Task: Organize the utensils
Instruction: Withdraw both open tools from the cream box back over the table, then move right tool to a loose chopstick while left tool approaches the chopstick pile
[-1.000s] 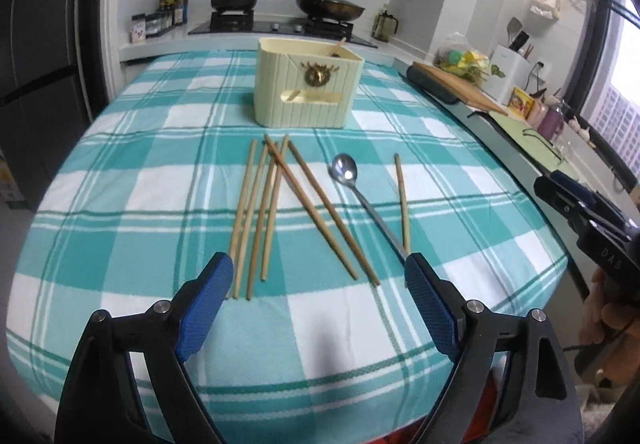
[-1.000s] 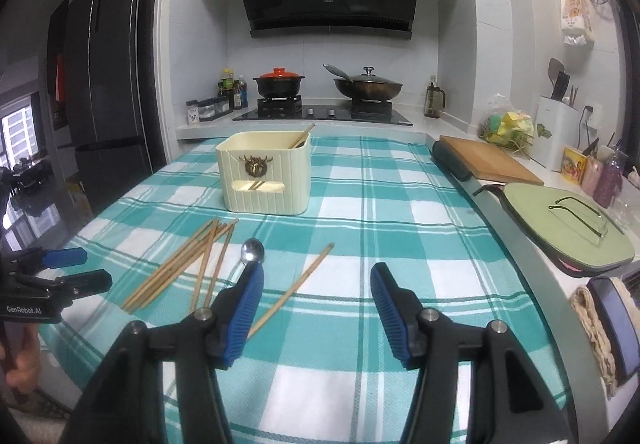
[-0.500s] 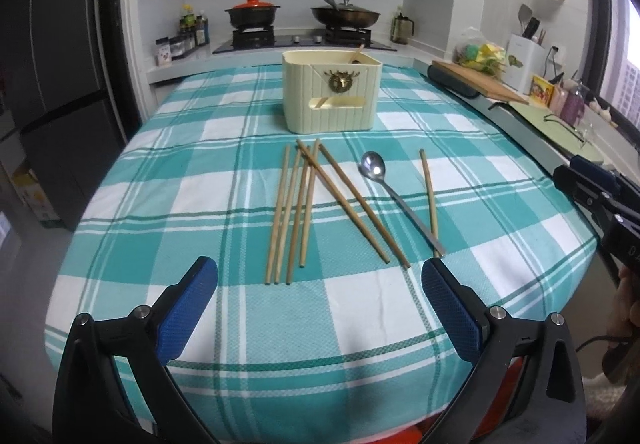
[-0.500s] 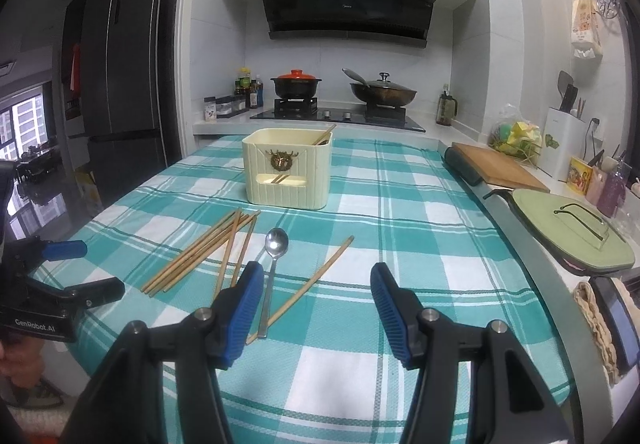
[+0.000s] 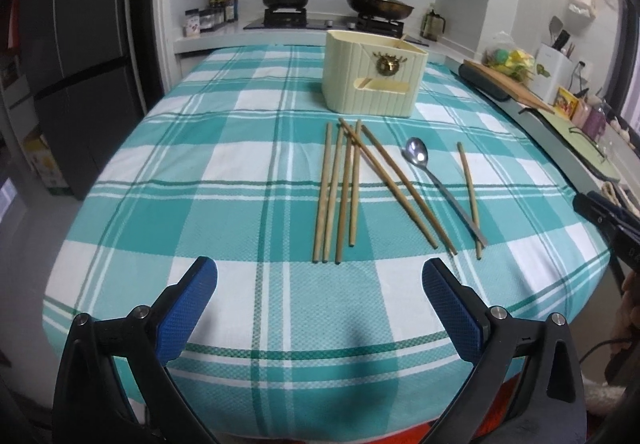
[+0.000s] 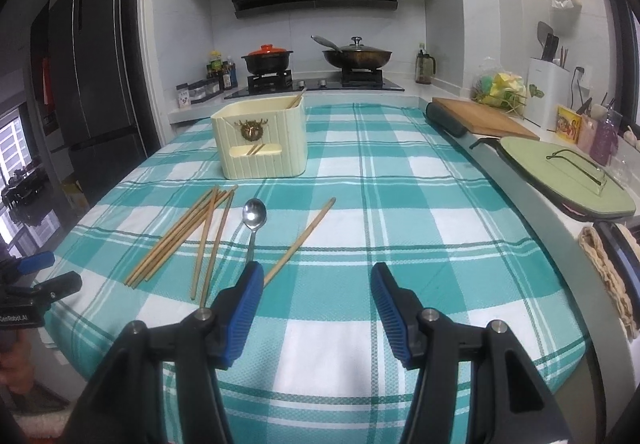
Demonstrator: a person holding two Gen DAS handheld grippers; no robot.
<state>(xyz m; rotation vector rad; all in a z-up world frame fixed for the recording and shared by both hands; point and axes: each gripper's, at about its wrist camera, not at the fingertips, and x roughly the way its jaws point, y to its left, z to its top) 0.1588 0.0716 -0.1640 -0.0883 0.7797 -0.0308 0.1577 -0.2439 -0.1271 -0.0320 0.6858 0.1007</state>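
**Left jaws wider, both tools empty over the cloth**

We hold the left gripper [image 5: 320, 284] with its jaws spread as wide as they go. They have just been opening, and nothing lies between them, only checked tablecloth [image 5: 224, 172]. A second ago its blue pads sat right over the near ends of the chopsticks; now those ends lie clear beyond them, and the whole table looks farther off.

The bundle of chopsticks [image 5: 340, 188] lies at 12 o'clock from the left tool, four nearly parallel and two crossing them at a slant. The spoon [image 5: 416, 154] rests at 1 o'clock, bowl toward the holder, and a single chopstick [image 5: 468, 192] lies just beside its handle. The cream utensil holder [image 5: 372, 78] stands upright past them all, one stick poking from its top.

Our right gripper [image 6: 316, 280] is about half open, as wide as before, and grips nothing. In its view the spoon [image 6: 255, 213] sits at 11 o'clock, its handle running behind the left pad, where earlier only the bowl showed.
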